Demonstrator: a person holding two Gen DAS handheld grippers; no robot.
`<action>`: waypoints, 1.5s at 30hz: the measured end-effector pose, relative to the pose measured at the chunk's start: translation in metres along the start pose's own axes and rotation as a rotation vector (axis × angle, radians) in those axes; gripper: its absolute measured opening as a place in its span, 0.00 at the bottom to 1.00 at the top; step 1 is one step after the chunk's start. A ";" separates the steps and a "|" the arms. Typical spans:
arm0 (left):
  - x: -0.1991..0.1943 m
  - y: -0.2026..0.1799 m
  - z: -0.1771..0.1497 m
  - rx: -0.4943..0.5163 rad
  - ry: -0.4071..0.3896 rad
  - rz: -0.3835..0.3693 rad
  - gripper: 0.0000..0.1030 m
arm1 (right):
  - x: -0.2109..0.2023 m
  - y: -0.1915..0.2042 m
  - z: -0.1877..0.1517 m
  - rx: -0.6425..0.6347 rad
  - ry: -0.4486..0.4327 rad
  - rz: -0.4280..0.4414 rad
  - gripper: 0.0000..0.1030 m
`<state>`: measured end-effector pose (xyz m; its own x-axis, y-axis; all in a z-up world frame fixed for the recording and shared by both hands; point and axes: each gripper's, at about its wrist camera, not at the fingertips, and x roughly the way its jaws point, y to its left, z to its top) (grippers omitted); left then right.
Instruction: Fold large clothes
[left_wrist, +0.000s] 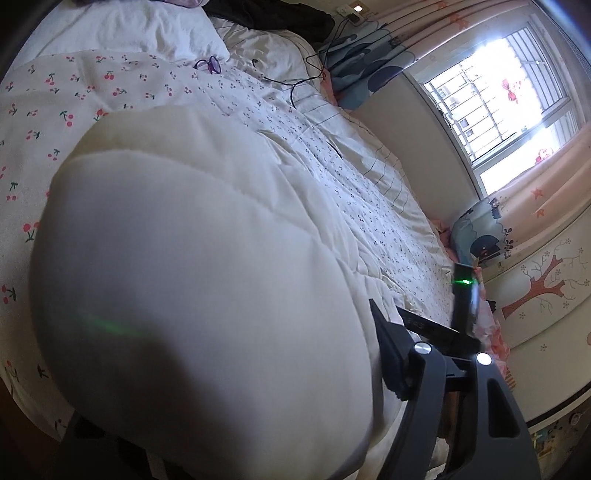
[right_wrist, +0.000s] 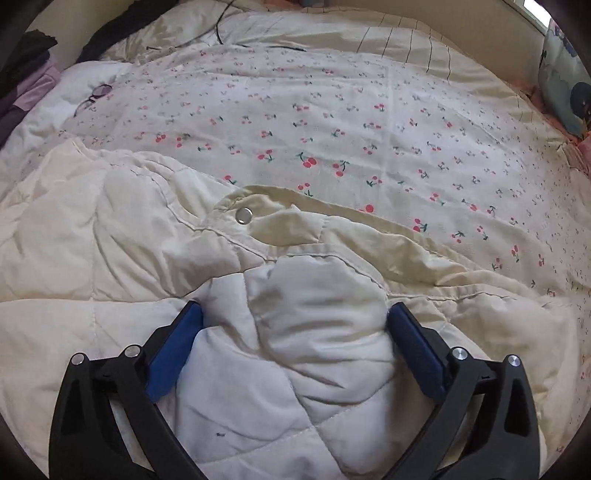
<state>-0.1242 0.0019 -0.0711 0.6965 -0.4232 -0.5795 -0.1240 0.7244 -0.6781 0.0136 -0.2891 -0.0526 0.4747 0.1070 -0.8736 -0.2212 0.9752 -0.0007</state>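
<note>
Cream quilted padded jacket (right_wrist: 258, 332), bunched up between the blue-padded fingers (right_wrist: 410, 343) of the right gripper (right_wrist: 295, 314), jaws spread wide, a puffy fold between them but not squeezed. Silver snap button (right_wrist: 243, 215) just beyond that fold, on the jacket's placket. Left gripper (left_wrist: 424, 325) beside a blurred swell of the same jacket, only one black finger clear; grip impossible to tell. Cherry-print white bedspread (right_wrist: 369, 122) beyond the jacket, purple-framed glasses (left_wrist: 209, 64) farther off, barred window (left_wrist: 491, 99) farthest.
</note>
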 end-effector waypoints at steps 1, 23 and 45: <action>0.000 0.002 0.000 -0.004 0.002 -0.003 0.67 | -0.013 -0.001 -0.004 0.000 -0.019 0.011 0.94; -0.003 -0.003 -0.001 0.037 -0.003 0.027 0.67 | -0.084 0.051 -0.115 -0.115 -0.115 0.015 0.94; -0.003 -0.008 -0.001 0.076 -0.017 0.057 0.67 | -0.094 0.052 -0.147 -0.077 -0.209 0.003 0.94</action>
<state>-0.1264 -0.0033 -0.0642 0.7016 -0.3715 -0.6080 -0.1100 0.7866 -0.6076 -0.1677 -0.2770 -0.0419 0.6387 0.1557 -0.7536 -0.2833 0.9581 -0.0421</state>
